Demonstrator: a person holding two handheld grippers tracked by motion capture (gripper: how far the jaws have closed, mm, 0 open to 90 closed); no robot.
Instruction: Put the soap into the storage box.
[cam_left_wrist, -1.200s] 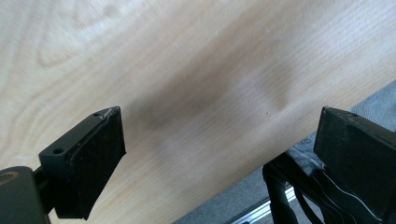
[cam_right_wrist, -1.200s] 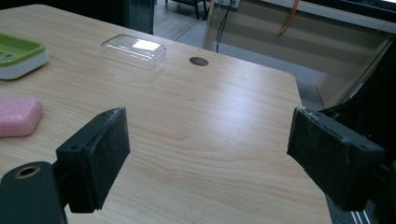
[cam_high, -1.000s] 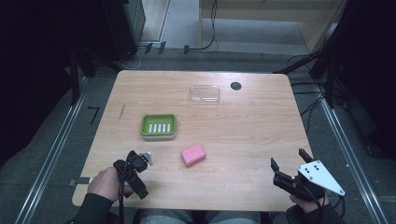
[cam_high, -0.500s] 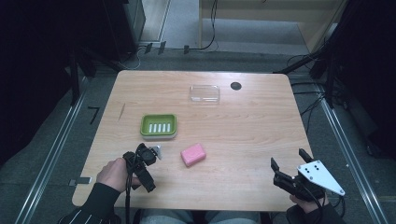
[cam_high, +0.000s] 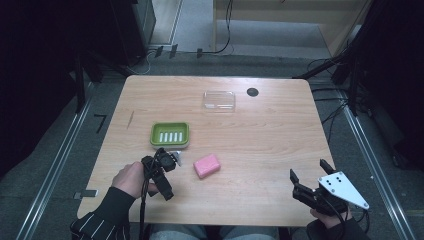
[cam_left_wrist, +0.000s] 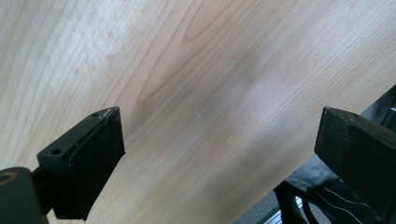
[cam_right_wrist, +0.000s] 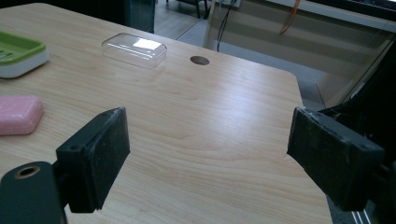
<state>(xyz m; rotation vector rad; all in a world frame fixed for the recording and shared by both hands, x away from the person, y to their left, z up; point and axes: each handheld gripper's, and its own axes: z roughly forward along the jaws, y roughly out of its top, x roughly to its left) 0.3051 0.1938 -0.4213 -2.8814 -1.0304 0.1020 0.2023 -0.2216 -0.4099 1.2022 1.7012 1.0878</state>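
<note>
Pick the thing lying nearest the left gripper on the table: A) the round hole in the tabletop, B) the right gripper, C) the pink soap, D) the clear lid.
C: in the high view the pink soap lies just beside the left gripper, while the clear lid sits far up the table.

The counter (cam_high: 270, 140) is a pale wooden top with rounded corners and a small round hole (cam_high: 252, 92) near its far edge. Just beside that hole lies a clear plastic lid (cam_high: 219, 100). Left of the middle sits a green soap dish (cam_high: 170, 135) with a white base and pale slots in its floor. Nearer the person, a pink bar of soap (cam_high: 207, 165) lies flat on the bare wood, close to the dish but apart from it.
</note>
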